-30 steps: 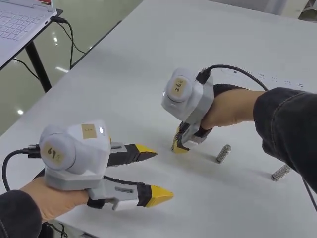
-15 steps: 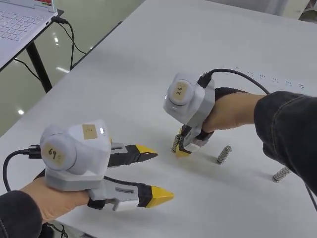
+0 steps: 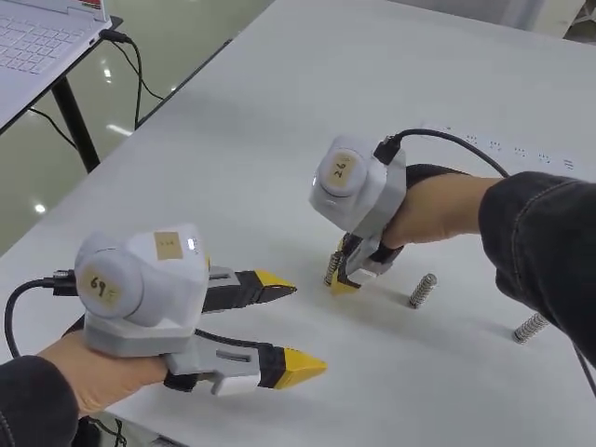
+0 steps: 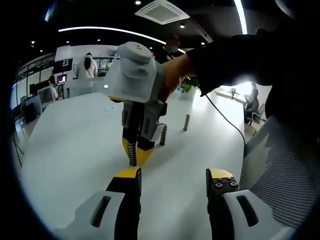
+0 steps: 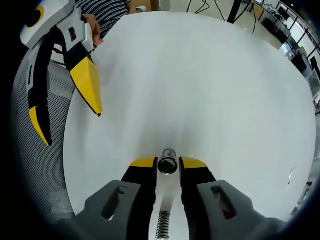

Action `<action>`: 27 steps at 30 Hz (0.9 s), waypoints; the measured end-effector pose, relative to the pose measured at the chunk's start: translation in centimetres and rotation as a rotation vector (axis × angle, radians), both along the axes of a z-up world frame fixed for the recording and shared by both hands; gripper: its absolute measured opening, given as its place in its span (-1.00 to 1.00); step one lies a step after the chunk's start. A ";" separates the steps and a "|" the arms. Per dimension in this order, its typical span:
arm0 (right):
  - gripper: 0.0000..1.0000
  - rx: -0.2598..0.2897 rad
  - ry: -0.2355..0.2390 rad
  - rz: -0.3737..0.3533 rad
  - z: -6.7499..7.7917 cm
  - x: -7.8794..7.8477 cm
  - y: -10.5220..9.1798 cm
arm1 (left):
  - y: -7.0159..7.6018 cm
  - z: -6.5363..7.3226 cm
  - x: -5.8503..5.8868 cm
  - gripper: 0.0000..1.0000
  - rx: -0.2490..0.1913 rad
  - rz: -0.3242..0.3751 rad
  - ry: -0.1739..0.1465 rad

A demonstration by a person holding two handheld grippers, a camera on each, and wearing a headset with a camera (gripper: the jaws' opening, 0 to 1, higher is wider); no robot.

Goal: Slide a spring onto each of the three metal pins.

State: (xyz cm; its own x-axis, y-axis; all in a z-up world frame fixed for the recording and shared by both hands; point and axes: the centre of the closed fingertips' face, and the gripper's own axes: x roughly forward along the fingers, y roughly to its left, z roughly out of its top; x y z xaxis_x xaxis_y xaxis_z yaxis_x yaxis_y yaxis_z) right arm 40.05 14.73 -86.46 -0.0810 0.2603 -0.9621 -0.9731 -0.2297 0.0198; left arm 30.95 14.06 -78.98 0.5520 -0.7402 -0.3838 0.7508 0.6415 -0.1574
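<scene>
Right gripper [image 3: 341, 281] is nose-down on the table [image 3: 279, 112]. Its jaws are clamped on a spring [image 3: 331, 268], which stands upright between the yellow tips with its lower end at the tabletop. In the right gripper view you look straight down the coil's bore, dead centre between the tips, so it's lined up nicely.

On that gripper's far side, away from the left gripper [image 3: 307, 328], a second spring [image 3: 422, 290] stands near and a third spring [image 3: 529, 327] farther out. Both are upright, so they are probably on pins already, though no pin can be made out. The left gripper sits just short of the work, jaws wide apart and holding nothing, with its tips aimed at the held spring.

This looks like the last spring being seated on its pin. Whether the pin is inside the coil, I cannot tell.

To do it well:
- Hold the coil vertical and push straight down its axis.
- Grip lightly, so the turns aren't crushed or pinched against the pin.
- Let go only once it bottoms out.
- Part the jaws a little and lift straight up, so a tip doesn't drag the spring over.
- The left gripper should stay clear.
</scene>
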 end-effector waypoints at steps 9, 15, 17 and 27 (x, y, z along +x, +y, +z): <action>-0.52 0.002 0.007 -0.011 -0.1 -0.1 -0.3 | -0.1 0.0 0.0 0.01 0.001 -0.003 -0.001; -0.43 0.003 0.017 -0.025 0.0 -0.1 -0.8 | -0.1 0.0 0.1 0.02 0.002 -0.004 -0.003; -0.42 0.005 0.021 -0.029 0.2 -0.1 -0.9 | -0.1 0.1 0.1 0.02 0.003 -0.004 -0.005; -0.27 0.034 0.022 -0.056 1.1 -0.4 -1.4 | -0.1 0.4 0.2 0.03 0.012 -0.004 -0.011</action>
